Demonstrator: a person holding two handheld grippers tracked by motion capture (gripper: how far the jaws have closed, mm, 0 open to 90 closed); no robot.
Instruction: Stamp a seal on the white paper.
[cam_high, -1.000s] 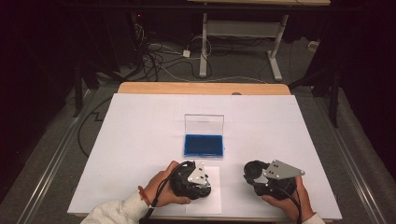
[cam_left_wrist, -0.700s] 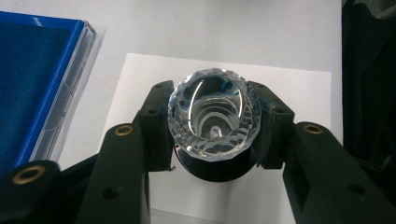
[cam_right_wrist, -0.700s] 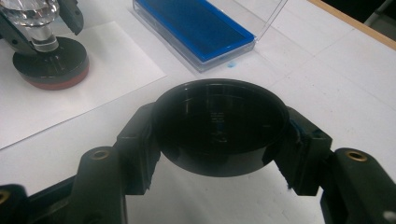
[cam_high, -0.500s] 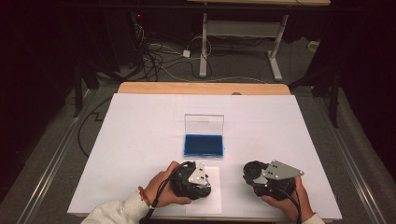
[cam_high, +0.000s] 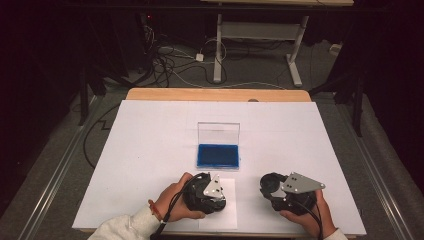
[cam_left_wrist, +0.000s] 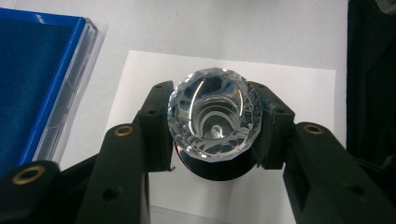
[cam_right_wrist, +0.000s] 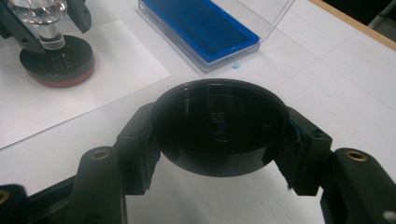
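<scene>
My left gripper (cam_high: 205, 192) is shut on the faceted crystal knob (cam_left_wrist: 212, 114) of a round stamp. The stamp's black base with a red underside (cam_right_wrist: 57, 65) stands on a small white paper sheet (cam_left_wrist: 299, 93) near the table's front edge. To its right, my right gripper (cam_high: 287, 192) is shut on a round black cap (cam_right_wrist: 218, 123), held just above the table with its open side up. Behind the paper lies a blue ink pad (cam_high: 218, 155) in a clear case, its clear lid (cam_high: 218, 132) standing upright at the back.
A white sheet covers the table (cam_high: 150, 140), with a wooden edge (cam_high: 215, 94) at the far side. Cables and desk legs (cam_high: 220, 45) lie on the dark floor beyond. A hand (cam_high: 172, 200) and a white sleeve enter at the bottom left.
</scene>
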